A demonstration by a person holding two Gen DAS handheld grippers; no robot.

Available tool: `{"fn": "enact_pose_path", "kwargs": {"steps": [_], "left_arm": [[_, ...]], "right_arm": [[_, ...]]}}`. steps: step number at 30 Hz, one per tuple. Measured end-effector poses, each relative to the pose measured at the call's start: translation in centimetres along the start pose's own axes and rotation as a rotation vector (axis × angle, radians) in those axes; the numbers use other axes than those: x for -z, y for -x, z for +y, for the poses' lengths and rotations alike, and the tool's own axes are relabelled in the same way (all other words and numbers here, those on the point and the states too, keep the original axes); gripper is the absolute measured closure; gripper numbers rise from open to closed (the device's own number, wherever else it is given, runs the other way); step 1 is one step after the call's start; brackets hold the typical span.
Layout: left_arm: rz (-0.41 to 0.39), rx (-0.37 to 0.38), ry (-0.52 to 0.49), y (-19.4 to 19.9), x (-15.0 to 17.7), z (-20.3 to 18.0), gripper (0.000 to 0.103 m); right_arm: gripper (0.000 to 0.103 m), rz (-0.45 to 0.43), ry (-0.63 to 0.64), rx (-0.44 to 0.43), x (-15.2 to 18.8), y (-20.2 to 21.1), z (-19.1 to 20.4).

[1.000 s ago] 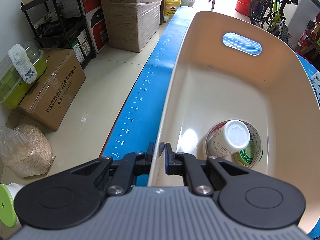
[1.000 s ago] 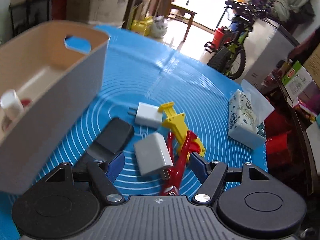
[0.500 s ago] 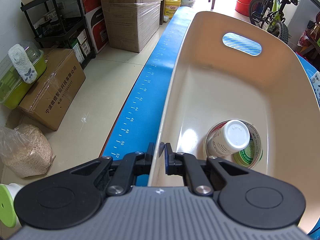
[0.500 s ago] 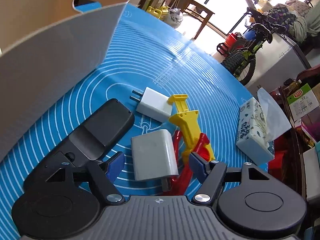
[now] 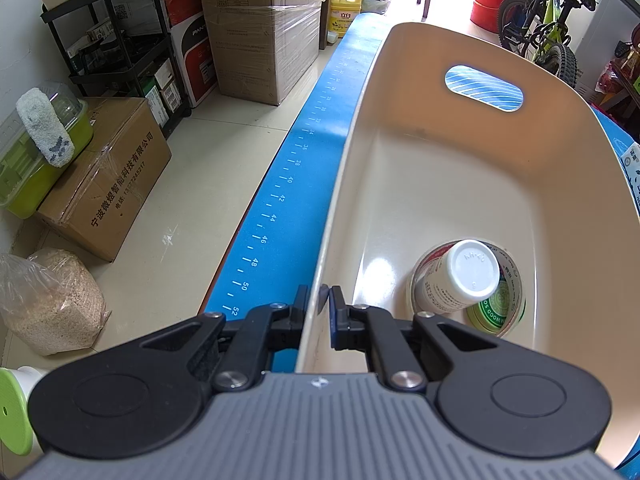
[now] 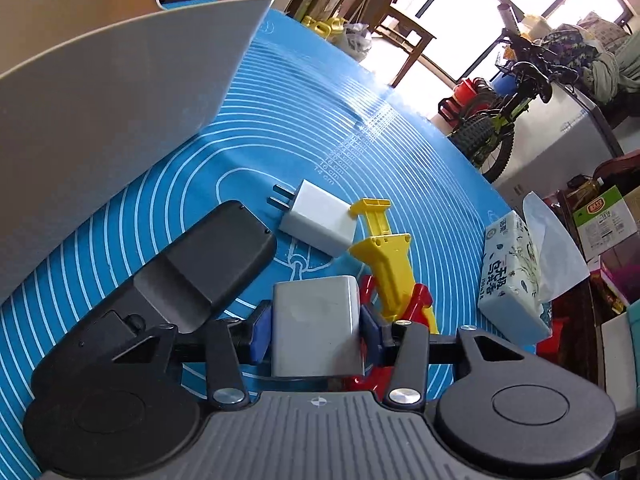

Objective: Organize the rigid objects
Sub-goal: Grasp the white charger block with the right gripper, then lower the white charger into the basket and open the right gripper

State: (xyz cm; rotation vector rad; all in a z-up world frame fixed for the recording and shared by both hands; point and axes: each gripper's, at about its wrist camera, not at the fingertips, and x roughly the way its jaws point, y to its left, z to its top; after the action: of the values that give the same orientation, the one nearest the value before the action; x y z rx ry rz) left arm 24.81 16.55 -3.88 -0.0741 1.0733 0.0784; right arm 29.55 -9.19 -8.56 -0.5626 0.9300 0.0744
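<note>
My left gripper (image 5: 319,312) is clamped on the near rim of the cream basket (image 5: 460,184), 1 finger outside the wall and 1 inside. My judgement: this grip steadies the basket so it does not slide on the blue mat (image 6: 320,120) while items go in. Inside, at the near end, a white-capped bottle (image 5: 460,278) lies tilted across a green-labelled round container (image 5: 502,306); the remaining floor of the basket is bare.

My right gripper (image 6: 316,330) is low over the mat with its jaws narrowed onto the grey charger block (image 6: 318,330), both blue pads against its 2 sides. It appears seated for a lift; whether it has left the mat I cannot tell.

Surroundings, right wrist view:
1. A black remote-shaped device (image 6: 208,268) lies just left of the block, close to my left finger.
2. A white plug adapter (image 6: 318,222) lies beyond the block, prongs pointing toward the basket.
3. A yellow toy tool (image 6: 386,256) and a red one (image 6: 418,304) lie crossed just right of the block, touching or nearly touching my right finger; these could be dragged on lifting.
4. A tissue pack (image 6: 512,276) stands well apart at right.

The basket's tall side wall stands between block and basket interior.
</note>
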Motion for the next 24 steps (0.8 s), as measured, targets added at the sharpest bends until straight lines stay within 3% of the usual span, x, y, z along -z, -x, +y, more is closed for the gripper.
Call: {"fn": "enact_pose_path", "kwargs": {"steps": [12,24], "left_arm": [[0.0,0.0,0.002,-0.1,0.0,-0.3,0.092],[0.0,0.0,0.001,-0.1,0.0,-0.2,0.092]], "right_arm": [[0.05,-0.131,-0.135,-0.008,0.1,4.7,-1.0],[0.05,-0.278,-0.233,-0.067,-3.3,10.7,-2.2]]}}
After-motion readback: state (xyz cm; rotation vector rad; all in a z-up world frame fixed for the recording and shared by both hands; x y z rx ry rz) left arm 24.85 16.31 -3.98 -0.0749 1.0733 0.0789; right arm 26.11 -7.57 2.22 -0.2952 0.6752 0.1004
